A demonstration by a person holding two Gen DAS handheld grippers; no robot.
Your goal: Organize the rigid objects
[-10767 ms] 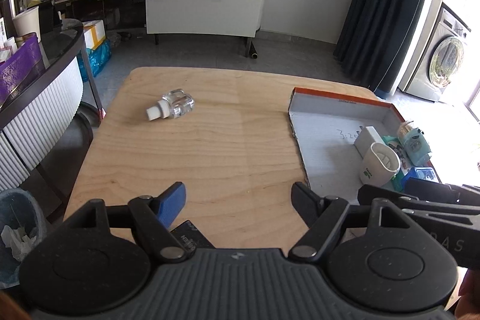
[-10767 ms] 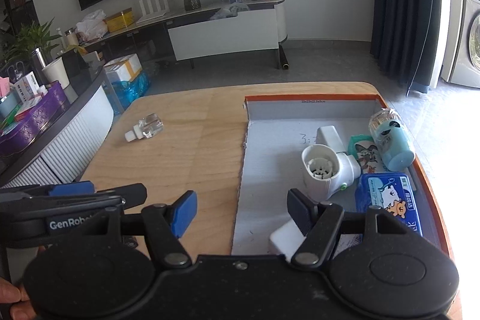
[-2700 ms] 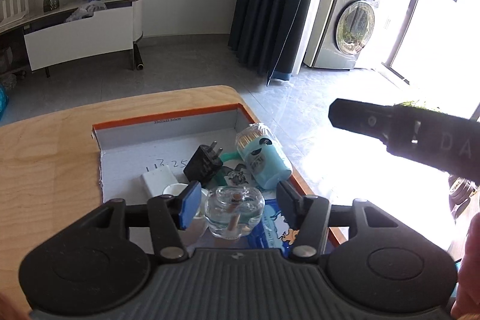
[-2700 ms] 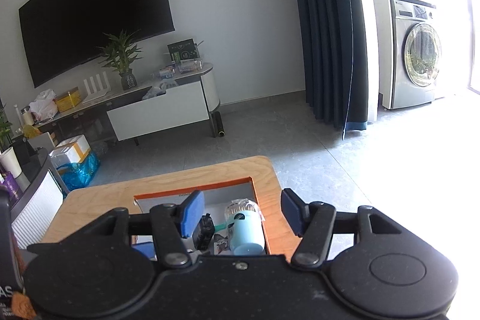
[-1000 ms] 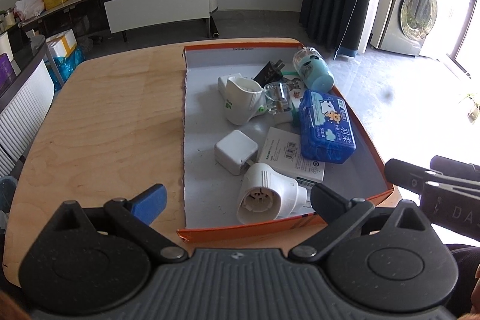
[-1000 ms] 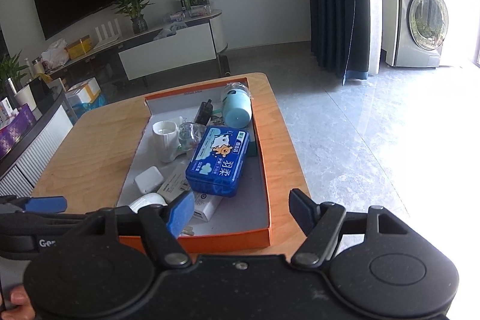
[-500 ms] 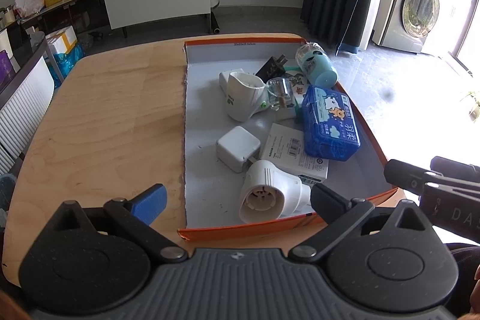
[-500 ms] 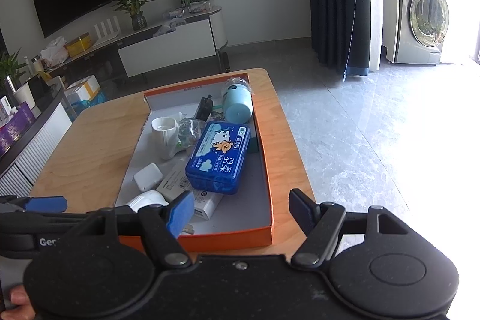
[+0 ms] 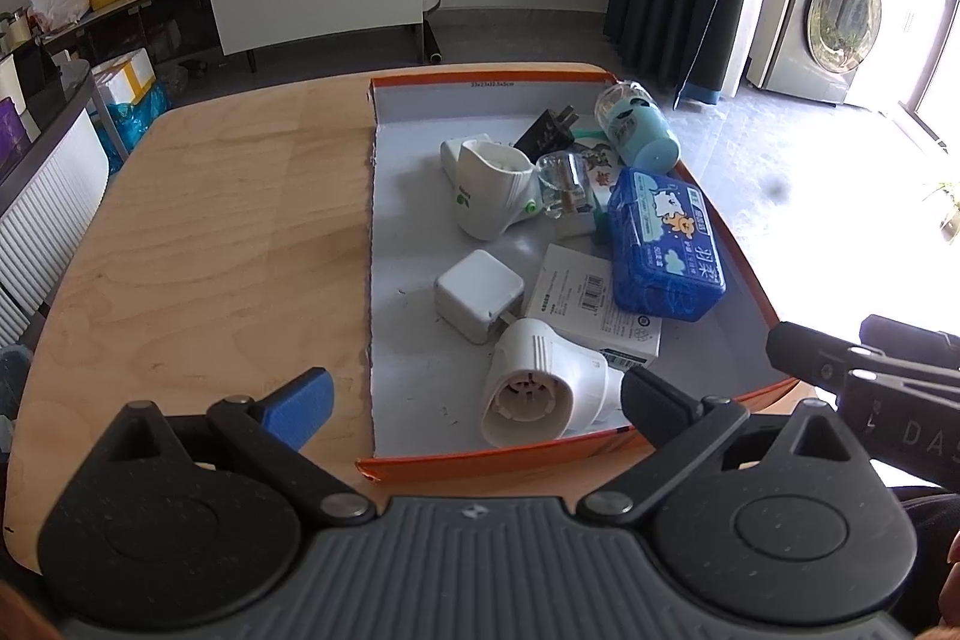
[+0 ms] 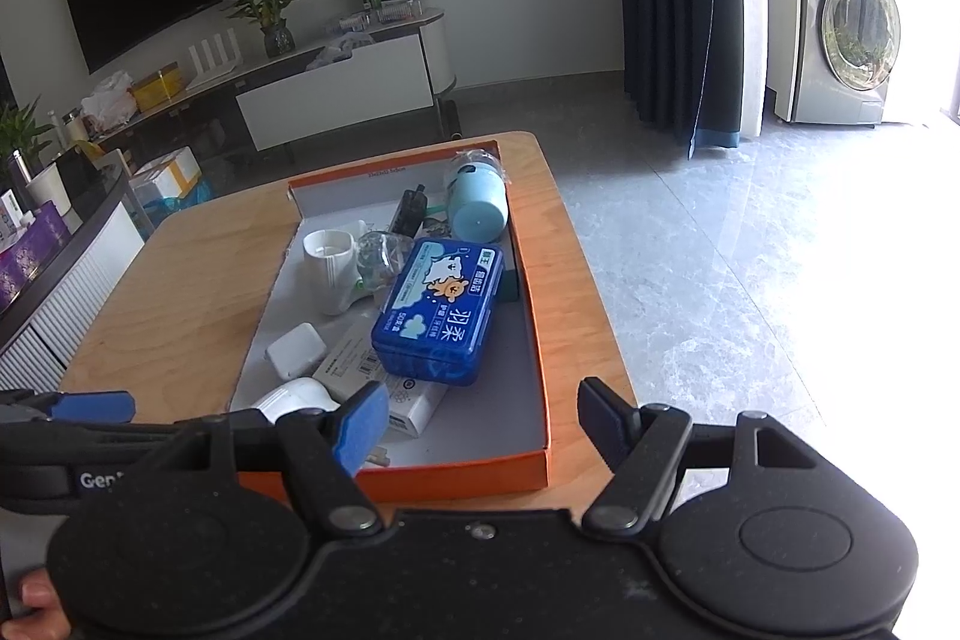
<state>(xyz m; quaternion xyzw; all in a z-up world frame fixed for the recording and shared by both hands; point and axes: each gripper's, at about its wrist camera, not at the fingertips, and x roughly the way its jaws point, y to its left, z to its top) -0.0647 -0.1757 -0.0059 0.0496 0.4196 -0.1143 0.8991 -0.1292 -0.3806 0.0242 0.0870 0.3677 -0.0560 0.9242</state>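
Observation:
An orange cardboard tray (image 9: 492, 460) (image 10: 534, 292) sits on the right half of the wooden table (image 9: 228, 232). Inside lie a blue tissue case (image 9: 663, 244) (image 10: 441, 310), a light-blue canister (image 9: 639, 130) (image 10: 477, 208), a clear small bottle (image 9: 564, 184) (image 10: 375, 253), a white cup-shaped plug-in (image 9: 489, 196) (image 10: 327, 268), a white charger cube (image 9: 477, 292) (image 10: 295, 349), a white round adapter (image 9: 537, 391), a white barcode box (image 9: 591, 304) and a black plug (image 9: 543, 130). My left gripper (image 9: 474, 403) hangs open over the tray's near edge. My right gripper (image 10: 480, 427) is open above the near right corner. Neither holds anything.
The left half of the table is bare wood. A TV cabinet (image 10: 336, 82) with a plant stands at the far wall, a washing machine (image 10: 852, 40) at the right, a dark counter (image 9: 54, 142) at the left. Grey floor lies beyond the table's right edge.
Since the oldest frames the clear bottle has gone from the bare table into the tray. Over the last second both grippers stay where they are, open and empty.

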